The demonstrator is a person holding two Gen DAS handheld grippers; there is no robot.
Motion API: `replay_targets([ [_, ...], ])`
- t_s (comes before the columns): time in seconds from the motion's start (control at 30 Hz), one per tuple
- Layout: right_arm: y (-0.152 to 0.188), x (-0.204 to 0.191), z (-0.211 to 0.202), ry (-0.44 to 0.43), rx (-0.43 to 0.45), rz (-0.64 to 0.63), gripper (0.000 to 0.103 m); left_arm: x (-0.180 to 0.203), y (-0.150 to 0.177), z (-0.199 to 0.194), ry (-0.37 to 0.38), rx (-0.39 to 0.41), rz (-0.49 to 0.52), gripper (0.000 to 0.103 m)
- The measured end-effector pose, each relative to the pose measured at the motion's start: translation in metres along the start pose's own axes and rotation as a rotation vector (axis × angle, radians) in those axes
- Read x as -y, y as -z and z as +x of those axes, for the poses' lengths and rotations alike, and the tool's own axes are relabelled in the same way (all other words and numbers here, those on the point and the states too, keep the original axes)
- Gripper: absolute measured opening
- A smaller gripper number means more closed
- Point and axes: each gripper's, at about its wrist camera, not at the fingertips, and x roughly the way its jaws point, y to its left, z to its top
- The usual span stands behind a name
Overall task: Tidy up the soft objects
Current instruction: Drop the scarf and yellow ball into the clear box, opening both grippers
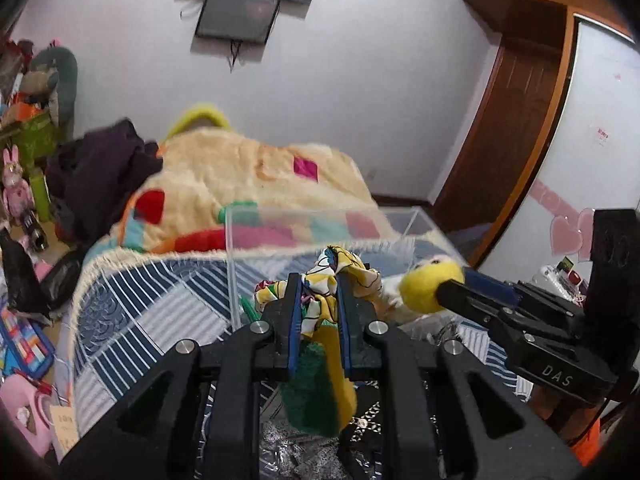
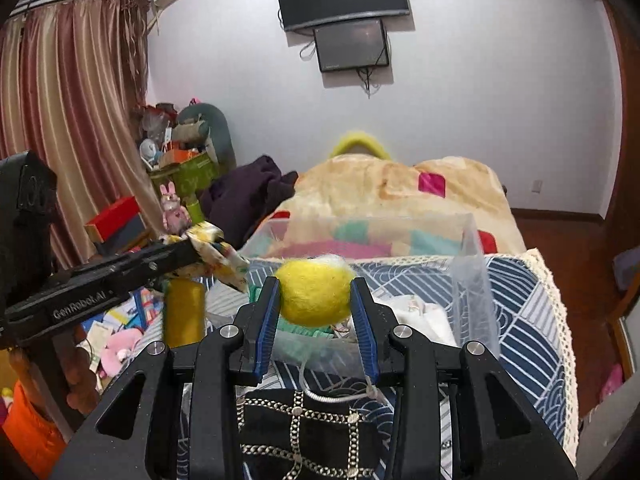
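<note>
the left claw is held level above the bed, aimed toward the far wall, and is clamped on a patterned cloth toy whose yellow and green body hangs below the blue pads. the right claw is held just beside it, reaching in from the right in the left wrist view, and is clamped on a fuzzy yellow ball with a white tuft behind it. both objects are held in the air over the near edge of a clear plastic bin, which rests on the blue-and-white patterned bedspread; pale and green soft items are seen inside the bin, blurred. a black item with chain trim lies on the bed below the right claw.

"das" is read in white on the right claw's housing. "genrobot.ai" is read on the side of the left claw's body. a fluffy multicoloured blanket is spread across the far half of the bed.
</note>
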Motion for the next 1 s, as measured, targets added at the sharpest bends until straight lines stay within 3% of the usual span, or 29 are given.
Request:
replay_targets([
  [0.27, 0.009, 0.001, 0.032, 0.012, -0.097, -0.012, 0.033, -0.002, 0.011, 0.032, -0.029, -0.042, -0.002, 0.017],
  [0.37, 0.010, 0.001, 0.039, 0.011, -0.119, -0.013, 0.033, 0.003, 0.010, 0.036, -0.072, -0.044, 0.031, 0.022],
  [0.47, 0.010, 0.001, 0.043, 0.019, -0.127, -0.021, 0.033, 0.004, 0.010, 0.039, -0.092, -0.056, 0.044, 0.037],
  [0.53, 0.009, 0.000, 0.043, 0.018, -0.132, -0.026, 0.035, 0.003, 0.012, 0.040, -0.098, -0.070, 0.042, 0.054],
  [0.57, 0.009, -0.001, 0.042, 0.019, -0.135, -0.030, 0.035, 0.002, 0.014, 0.039, -0.103, -0.075, 0.040, 0.057],
  [0.77, 0.009, -0.002, 0.037, 0.036, -0.138, -0.060, 0.038, 0.004, 0.025, 0.033, -0.095, -0.085, 0.068, 0.058],
  [0.9, 0.009, 0.001, 0.031, 0.043, -0.131, -0.064, 0.056, 0.004, 0.025, 0.023, -0.084, -0.080, 0.065, 0.060],
  [1.0, 0.010, 0.002, 0.024, 0.049, -0.119, -0.067, 0.058, 0.004, 0.025, 0.013, -0.083, -0.065, 0.059, 0.062],
])
